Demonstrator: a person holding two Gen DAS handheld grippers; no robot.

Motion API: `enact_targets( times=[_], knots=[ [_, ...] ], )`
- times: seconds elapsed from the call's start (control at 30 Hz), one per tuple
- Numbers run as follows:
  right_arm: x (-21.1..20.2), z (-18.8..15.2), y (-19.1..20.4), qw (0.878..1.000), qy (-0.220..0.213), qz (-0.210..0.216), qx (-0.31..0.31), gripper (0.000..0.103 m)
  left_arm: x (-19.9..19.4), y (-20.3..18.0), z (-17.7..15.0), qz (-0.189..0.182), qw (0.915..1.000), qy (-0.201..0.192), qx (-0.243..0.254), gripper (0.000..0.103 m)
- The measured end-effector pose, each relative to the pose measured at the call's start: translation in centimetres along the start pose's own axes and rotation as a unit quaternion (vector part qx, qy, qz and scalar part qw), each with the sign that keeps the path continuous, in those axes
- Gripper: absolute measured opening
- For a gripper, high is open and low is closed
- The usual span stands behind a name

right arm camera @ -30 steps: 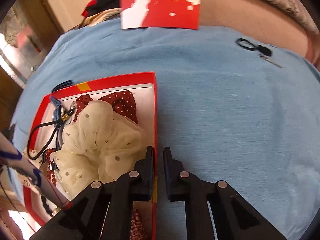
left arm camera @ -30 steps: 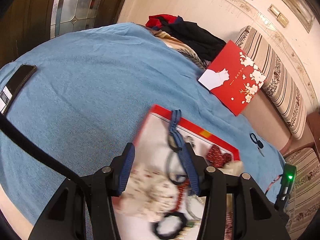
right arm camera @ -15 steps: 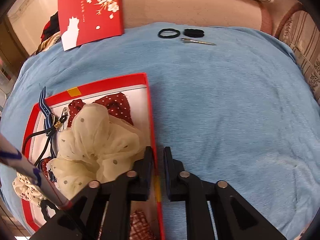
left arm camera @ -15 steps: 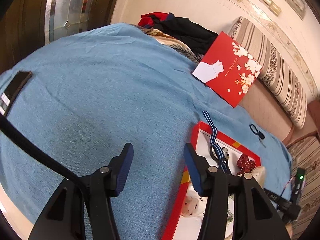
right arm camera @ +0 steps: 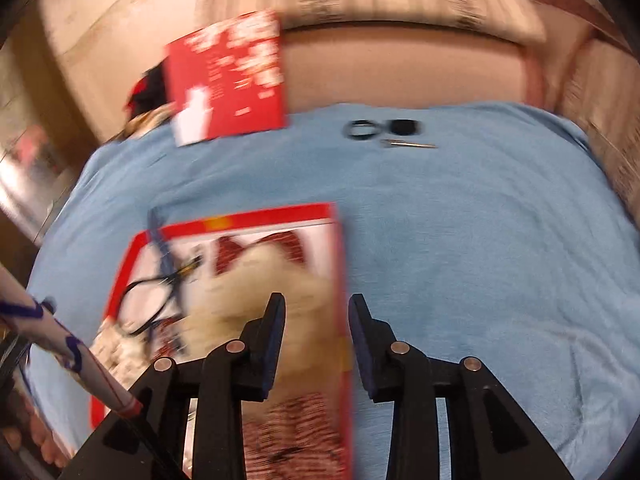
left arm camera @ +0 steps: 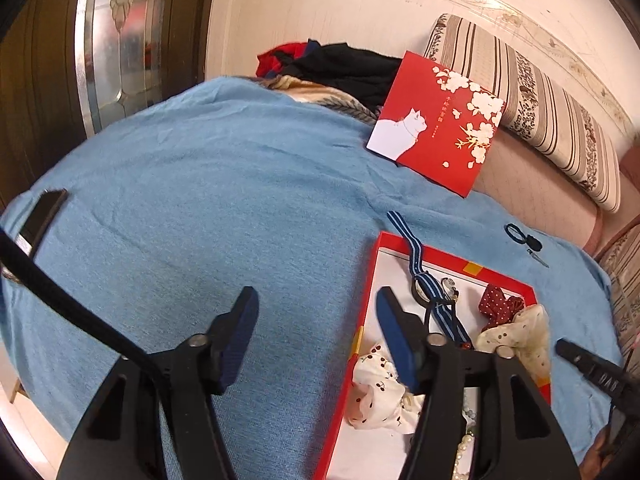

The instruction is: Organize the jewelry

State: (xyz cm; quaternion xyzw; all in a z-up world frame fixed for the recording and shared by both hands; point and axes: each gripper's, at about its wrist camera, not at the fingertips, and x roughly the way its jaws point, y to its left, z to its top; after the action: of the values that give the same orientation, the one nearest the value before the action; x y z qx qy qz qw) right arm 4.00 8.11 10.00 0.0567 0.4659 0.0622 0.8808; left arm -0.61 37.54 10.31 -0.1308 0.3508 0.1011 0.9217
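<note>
A red-rimmed white tray (left arm camera: pixel 366 280) (right arm camera: pixel 338 264) lies on the blue cloth and holds a blue striped ribbon (left arm camera: pixel 416 258), a black cord, a red dotted bow (left arm camera: pixel 498 306), a cream dotted scrunchie (left arm camera: pixel 516 338) (right arm camera: pixel 256 280), a white cherry-print scrunchie (left arm camera: pixel 374 392) and pearl beads. My left gripper (left arm camera: pixel 314 312) is open and empty, straddling the tray's left rim. My right gripper (right arm camera: pixel 316 320) is open and empty, its jaws on either side of the tray's right rim. The right wrist view is blurred.
A red box lid with a white cat (left arm camera: pixel 436 124) (right arm camera: pixel 228 80) leans at the back. Black hair ties and a metal clip (left arm camera: pixel 524 238) (right arm camera: pixel 380 130) lie on the cloth (left arm camera: pixel 200 208). A phone (left arm camera: pixel 38 218) is at the left edge. Clothes and a striped cushion sit behind.
My right gripper has opened from shut and released the tray's right rim. My left gripper swung left off the tray's contents and stays open. The right camera is moving, blurring its view.
</note>
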Motion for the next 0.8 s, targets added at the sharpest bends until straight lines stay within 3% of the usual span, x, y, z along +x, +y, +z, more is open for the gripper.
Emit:
enact_targets(
  times=[0.13, 0.27, 0.53, 0.8],
  knots=[
    [3.2, -0.6, 3.1, 0.998, 0.042, 0.004, -0.036, 0.035, -0.8, -0.8, -0.2, 0.018, 0.9994, -0.024, 0.016, 0.069],
    [6.1, -1.0, 3.3, 0.995, 0.089, 0.042, -0.010, 0.035, -1.3, -1.2, -0.2, 0.030, 0.9984, -0.041, 0.025, 0.076],
    [-0.3, -1.2, 2.0, 0.998, 0.021, 0.061, -0.008, 0.035, -2.5, -2.1, -0.5, 0.042, 0.9965, -0.061, 0.040, 0.078],
    [-5.5, -2.9, -1.0, 0.999, -0.020, 0.037, -0.023, 0.043, -5.2, -5.3, -2.4, 0.052, 0.9912, -0.093, 0.079, 0.082]
  ],
)
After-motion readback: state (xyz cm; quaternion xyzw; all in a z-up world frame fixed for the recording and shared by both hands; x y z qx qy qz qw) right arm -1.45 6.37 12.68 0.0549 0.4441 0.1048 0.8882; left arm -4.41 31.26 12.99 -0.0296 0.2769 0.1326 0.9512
